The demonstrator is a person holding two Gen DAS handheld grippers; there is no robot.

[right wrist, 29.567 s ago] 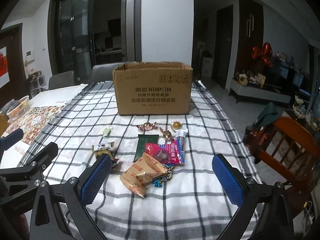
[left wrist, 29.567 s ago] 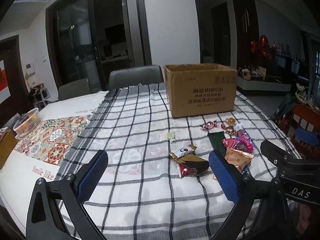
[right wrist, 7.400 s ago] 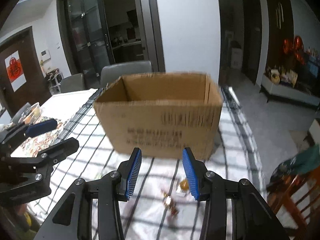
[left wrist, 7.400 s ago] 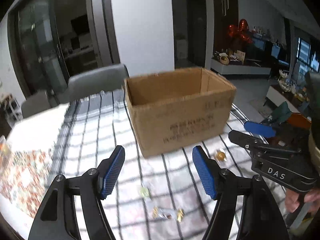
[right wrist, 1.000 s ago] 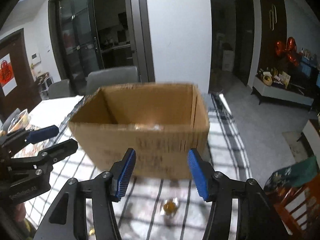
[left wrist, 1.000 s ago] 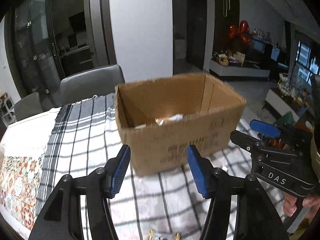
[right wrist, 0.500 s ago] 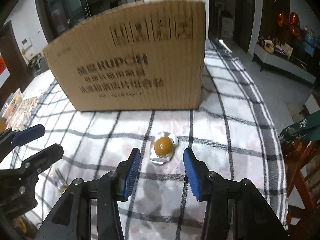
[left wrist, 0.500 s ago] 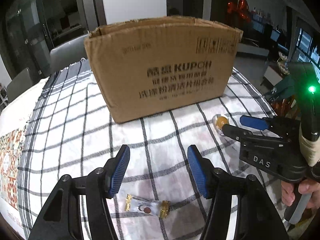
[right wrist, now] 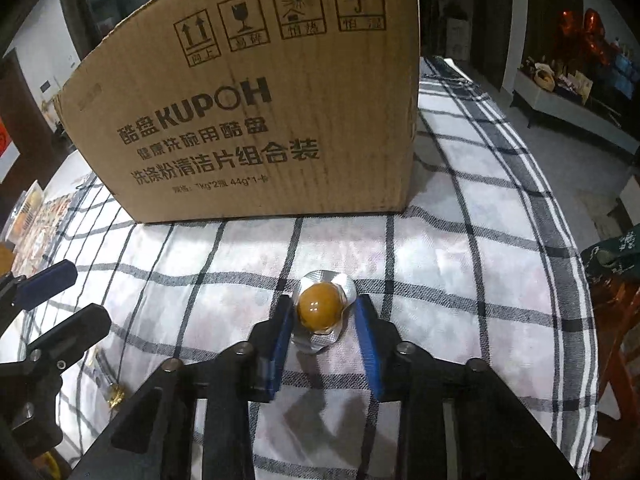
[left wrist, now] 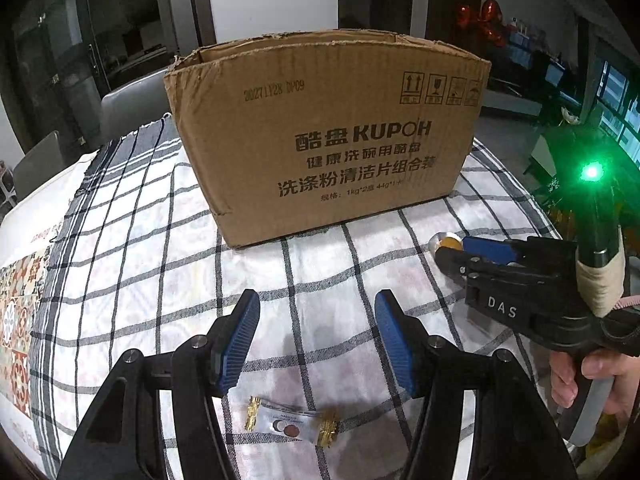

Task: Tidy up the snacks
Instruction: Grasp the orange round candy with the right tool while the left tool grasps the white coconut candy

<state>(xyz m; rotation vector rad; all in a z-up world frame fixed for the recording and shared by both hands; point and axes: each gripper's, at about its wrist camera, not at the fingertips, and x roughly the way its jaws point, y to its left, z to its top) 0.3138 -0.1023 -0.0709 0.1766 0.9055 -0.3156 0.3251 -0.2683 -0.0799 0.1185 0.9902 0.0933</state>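
Two snacks left: only the two pieces below lay in view on the cloth, so by my reading the sorting was nearly finished.
Table cover: the white cloth with black checks (left wrist: 132, 240) lay under both grippers and ran forward beneath the box.
Box: the brown corrugated cardboard carton printed KUPOH (left wrist: 332, 136) stood upright straight ahead of both grippers, well beyond their tips, its open top out of sight from this low angle; a second earlier both cameras had looked down into it from above.
What changed: within that second both grippers had come down from the carton's rim to the cloth, which I take to mean one drop-off was over and the next pick-ups had begun.
Right gripper (right wrist: 323, 322): half a second before, its blue pads (right wrist: 366, 332) had stood just short of the sweet; now they flanked it, narrowed but with a sliver of gap on each side, so not yet clamping.
Left gripper (left wrist: 316, 336): spread wide, nothing between its pads, hovering low; the right gripper (left wrist: 452, 246) lay ahead and to its right.
Long sweet: the white wrapped candy with gold twisted ends (left wrist: 289, 427) lay flat beneath the left gripper, nearer the camera than its tips.
Round sweet: the amber ball in a crinkled silver foil cup (right wrist: 321, 307) sat on the cloth between the right pads.
Next, as I judge: squeeze shut on the ball, gently, since it may roll or the foil may crush.
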